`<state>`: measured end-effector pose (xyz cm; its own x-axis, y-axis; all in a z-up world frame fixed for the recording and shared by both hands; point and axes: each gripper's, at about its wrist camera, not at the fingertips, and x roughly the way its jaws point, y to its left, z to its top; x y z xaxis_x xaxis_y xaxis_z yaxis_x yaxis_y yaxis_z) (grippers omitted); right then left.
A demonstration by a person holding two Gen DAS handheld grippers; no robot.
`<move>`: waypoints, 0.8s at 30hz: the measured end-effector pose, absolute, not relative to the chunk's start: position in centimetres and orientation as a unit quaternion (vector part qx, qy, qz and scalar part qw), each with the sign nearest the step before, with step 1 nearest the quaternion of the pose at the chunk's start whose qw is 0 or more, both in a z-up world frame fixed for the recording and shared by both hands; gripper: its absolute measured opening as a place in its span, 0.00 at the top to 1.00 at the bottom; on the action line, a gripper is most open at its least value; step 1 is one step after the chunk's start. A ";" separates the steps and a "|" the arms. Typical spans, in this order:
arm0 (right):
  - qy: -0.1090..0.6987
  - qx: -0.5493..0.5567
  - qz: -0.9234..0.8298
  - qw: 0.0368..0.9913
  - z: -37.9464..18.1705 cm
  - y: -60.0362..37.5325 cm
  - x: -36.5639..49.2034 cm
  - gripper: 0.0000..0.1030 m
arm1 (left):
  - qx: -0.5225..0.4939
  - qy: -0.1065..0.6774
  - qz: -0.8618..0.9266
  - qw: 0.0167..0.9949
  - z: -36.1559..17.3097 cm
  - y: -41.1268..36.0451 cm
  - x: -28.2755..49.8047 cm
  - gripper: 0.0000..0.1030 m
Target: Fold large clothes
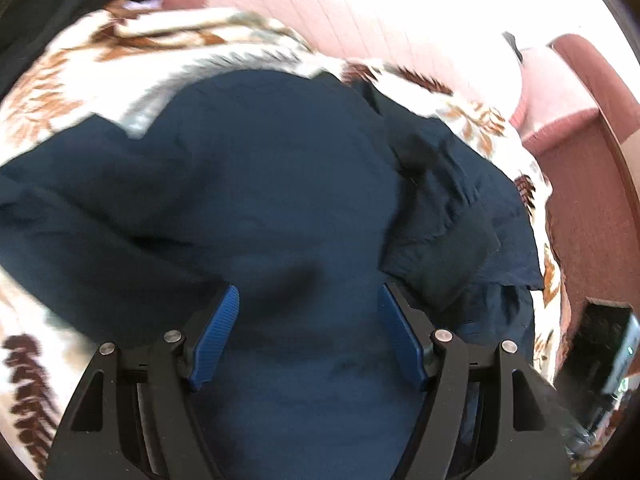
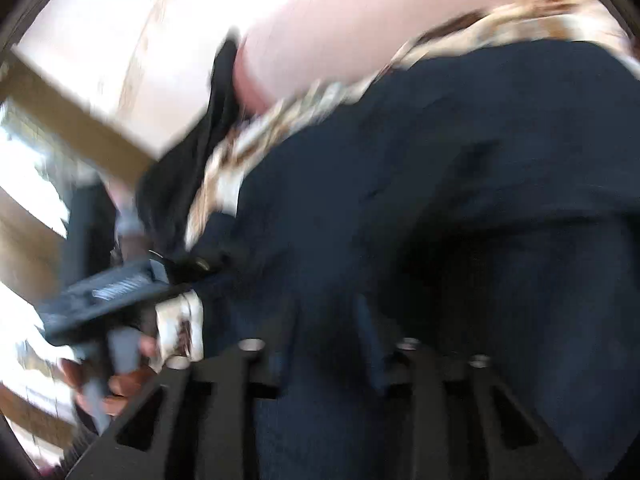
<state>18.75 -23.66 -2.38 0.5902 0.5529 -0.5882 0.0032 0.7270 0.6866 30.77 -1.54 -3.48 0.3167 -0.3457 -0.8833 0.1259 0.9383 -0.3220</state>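
Observation:
A large navy garment (image 1: 280, 184) lies spread on a white blanket with brown leaf print (image 1: 80, 64). A folded flap of it (image 1: 448, 240) lies at the right. My left gripper (image 1: 308, 300) is open just above the cloth, its blue pads (image 1: 216, 332) wide apart with nothing between them. In the blurred right wrist view the same navy garment (image 2: 440, 160) fills the frame. My right gripper (image 2: 328, 320) is low over it; its fingers (image 2: 368, 328) are dark and smeared against the cloth. The left gripper's body (image 2: 108, 292) and the hand holding it show at the left.
A pink headboard or cushion (image 1: 360, 12) rises behind the blanket. A reddish-brown bed frame (image 1: 592, 168) stands at the right. A black cloth (image 2: 216, 120) hangs at the blanket's edge. A bright window with a wooden frame (image 2: 60, 120) is at the left.

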 end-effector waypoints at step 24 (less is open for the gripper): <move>0.334 0.490 0.043 0.804 -4.4 -36.7 14.4 0.56 | -0.063 0.542 -0.079 0.834 -3.6 -6.6 32.7 0.84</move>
<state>14.42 -36.68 -4.38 0.7733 0.3972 -0.4942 0.2577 0.5152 0.8174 32.70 -6.56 -3.56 0.4000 -0.2009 -0.8942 0.0636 0.9794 -0.1916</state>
